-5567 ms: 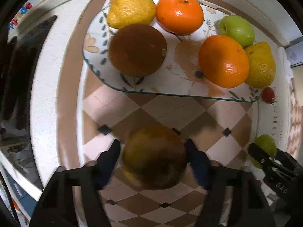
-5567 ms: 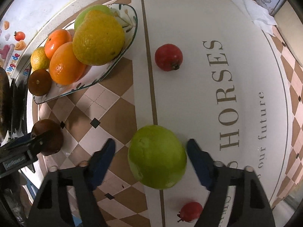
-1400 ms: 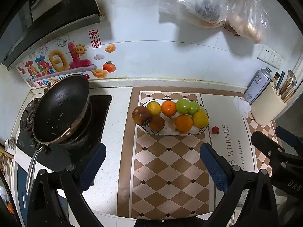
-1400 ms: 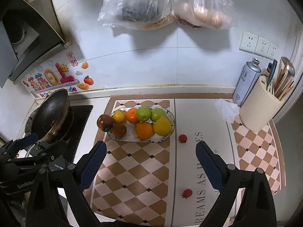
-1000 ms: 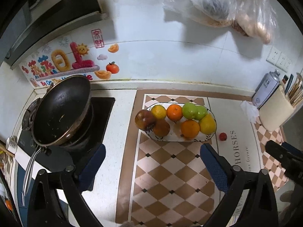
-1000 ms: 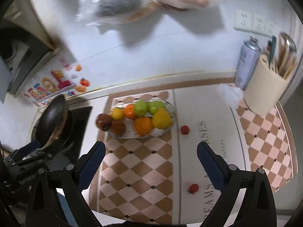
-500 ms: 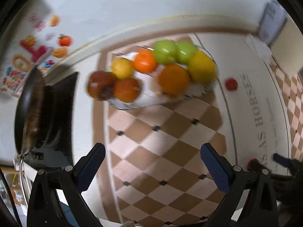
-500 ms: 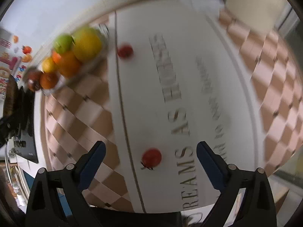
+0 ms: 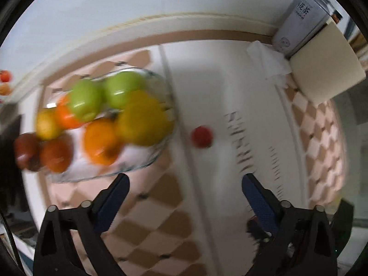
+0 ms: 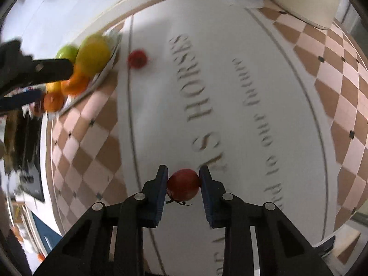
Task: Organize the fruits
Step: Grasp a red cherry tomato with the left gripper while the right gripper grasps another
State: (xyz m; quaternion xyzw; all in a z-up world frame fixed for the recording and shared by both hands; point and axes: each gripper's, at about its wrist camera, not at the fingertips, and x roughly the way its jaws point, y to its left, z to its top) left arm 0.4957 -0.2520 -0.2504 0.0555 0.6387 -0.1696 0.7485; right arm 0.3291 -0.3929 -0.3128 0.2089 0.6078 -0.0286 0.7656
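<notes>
Lettered mat (image 10: 207,105), crumpled tissue (image 9: 269,62)

Bright indoor light, heavy motion blur, fisheye warping, dark vignetted corners

View: you are looking down between your left gripper (image 9: 184,184) onto a printed counter mat (image 9: 161,207), the whole frame smeared by motion.
Gripper: its jaws are closing with nothing between them; the blue pads (image 9: 112,197) stand wide apart over the mat.
Dish: a glass dish (image 9: 158,154) at left is heaped with two green apples (image 9: 122,87), oranges (image 9: 101,142), a yellow fruit (image 9: 142,117) and dark red-brown fruit (image 9: 55,154).
Loose fruit: one small red fruit (image 9: 202,136) lies on the mat's white strip, just right of the dish.
Back corner: a pale spray can (image 9: 296,25), a cream holder (image 9: 324,69) and a crumpled tissue (image 9: 269,59) sit by the wall.
</notes>
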